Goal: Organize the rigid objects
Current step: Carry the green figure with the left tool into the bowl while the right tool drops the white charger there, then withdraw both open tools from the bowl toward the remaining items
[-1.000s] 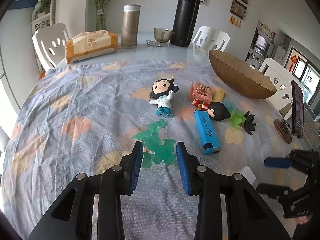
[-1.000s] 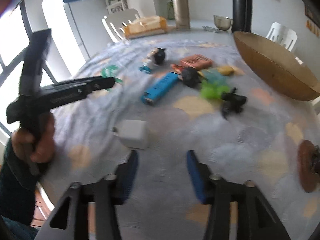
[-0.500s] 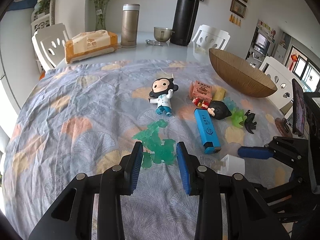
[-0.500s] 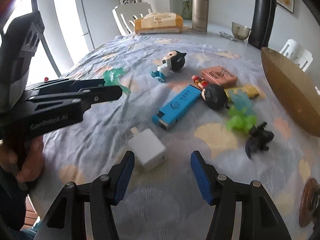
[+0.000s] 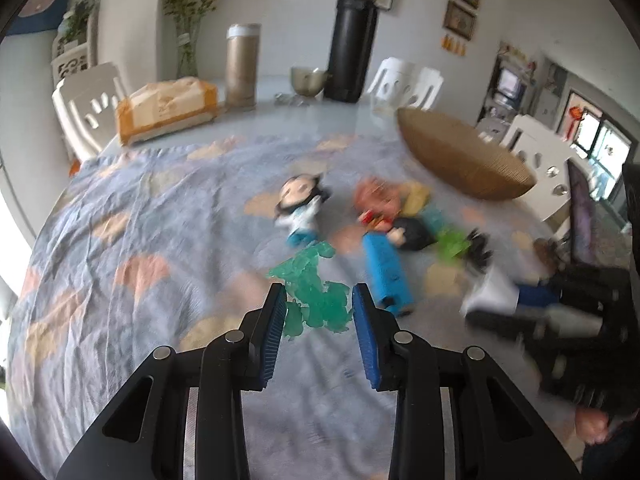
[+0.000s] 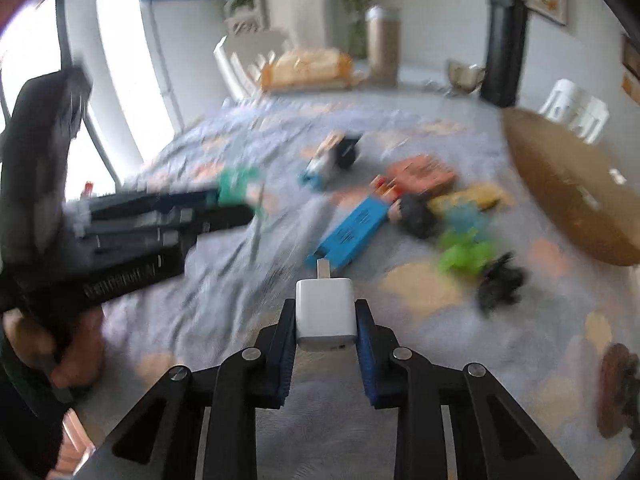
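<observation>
A white charger block (image 6: 326,312) is clamped between the jaws of the right gripper (image 6: 326,322), its metal prongs pointing forward; the jaws have just been closing, and both blue pads are pressed flat against its sides. The block appears to be lifted just clear of the patterned cloth on the table (image 6: 420,360), though blur makes the gap hard to judge. The step in hand is judged to be the pick-up of this block, with the carry not yet made.

The left gripper (image 5: 320,316) is seen low over the cloth with its jaws narrowly parted around a translucent green toy (image 5: 316,296); the pads do not appear to press on it, so it is taken as not held.

The other pieces are left lying in a loose cluster: a blue flat box (image 6: 354,232), an orange packet (image 6: 424,174), a dark-haired figurine (image 6: 334,158), a bright green toy (image 6: 464,252) and a small black figure (image 6: 500,284). A wide woven bowl (image 6: 568,200) stands empty at the right, as far as its interior is shown.

The bowl is judged the likely destination. The next move calls for the block to be raised over the cluster without clipping the blue flat box just ahead, then brought over the rim before the jaws are released.
</observation>
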Action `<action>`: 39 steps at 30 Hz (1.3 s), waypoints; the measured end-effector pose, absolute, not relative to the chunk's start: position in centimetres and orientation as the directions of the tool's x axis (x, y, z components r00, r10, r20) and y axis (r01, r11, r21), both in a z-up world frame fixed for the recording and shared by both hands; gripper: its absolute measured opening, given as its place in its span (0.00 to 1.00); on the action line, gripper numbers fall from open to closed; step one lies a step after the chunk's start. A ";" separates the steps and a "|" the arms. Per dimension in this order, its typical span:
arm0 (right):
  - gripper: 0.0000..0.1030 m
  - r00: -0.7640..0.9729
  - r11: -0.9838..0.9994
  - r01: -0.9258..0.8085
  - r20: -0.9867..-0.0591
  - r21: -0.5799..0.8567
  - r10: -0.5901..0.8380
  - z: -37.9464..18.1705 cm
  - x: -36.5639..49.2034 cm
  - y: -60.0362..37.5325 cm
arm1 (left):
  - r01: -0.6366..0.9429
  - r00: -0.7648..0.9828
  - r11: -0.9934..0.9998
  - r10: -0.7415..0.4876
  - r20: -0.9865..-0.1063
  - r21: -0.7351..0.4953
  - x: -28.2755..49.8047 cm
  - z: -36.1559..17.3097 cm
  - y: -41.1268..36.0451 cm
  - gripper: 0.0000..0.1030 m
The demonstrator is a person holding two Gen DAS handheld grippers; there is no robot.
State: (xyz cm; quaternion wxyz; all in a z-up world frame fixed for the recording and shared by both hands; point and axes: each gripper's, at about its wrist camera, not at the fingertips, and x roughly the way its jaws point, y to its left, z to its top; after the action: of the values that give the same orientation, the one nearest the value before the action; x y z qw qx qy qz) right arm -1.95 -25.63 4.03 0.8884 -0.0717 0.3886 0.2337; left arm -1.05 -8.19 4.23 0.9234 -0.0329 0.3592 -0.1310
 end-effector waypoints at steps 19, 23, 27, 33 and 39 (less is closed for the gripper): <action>0.26 0.717 0.965 0.131 -0.694 0.228 0.067 10.4 10.4 -39.8 | 0.441 0.535 0.808 -0.586 -0.609 -0.390 17.6 9.6 -23.8 0.30; 0.26 0.671 0.968 0.155 -0.740 0.198 0.045 7.9 11.9 -40.2 | 0.450 0.501 0.799 -0.595 -0.628 -0.398 18.2 7.7 -25.2 0.30; 0.26 0.641 0.968 0.162 -0.766 0.193 0.046 7.1 12.5 -40.7 | 0.427 0.506 0.829 -0.549 -0.665 -0.360 18.2 7.4 -26.0 0.42; 0.28 0.713 0.981 0.102 -0.700 0.168 0.046 10.9 9.8 -39.6 | 0.378 0.583 0.839 -0.544 -0.603 -0.391 15.1 10.9 -21.2 0.66; 0.63 0.799 0.982 -0.052 -0.582 0.184 0.151 15.0 4.7 -36.2 | 0.281 0.741 0.906 -0.414 -0.528 -0.316 7.2 14.2 -13.3 0.74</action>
State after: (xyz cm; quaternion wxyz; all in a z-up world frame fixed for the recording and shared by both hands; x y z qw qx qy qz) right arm 4.73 -36.20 14.96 0.9450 0.0794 0.3126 0.0535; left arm 7.21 -13.33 14.23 0.9267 -0.1085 0.3068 -0.1877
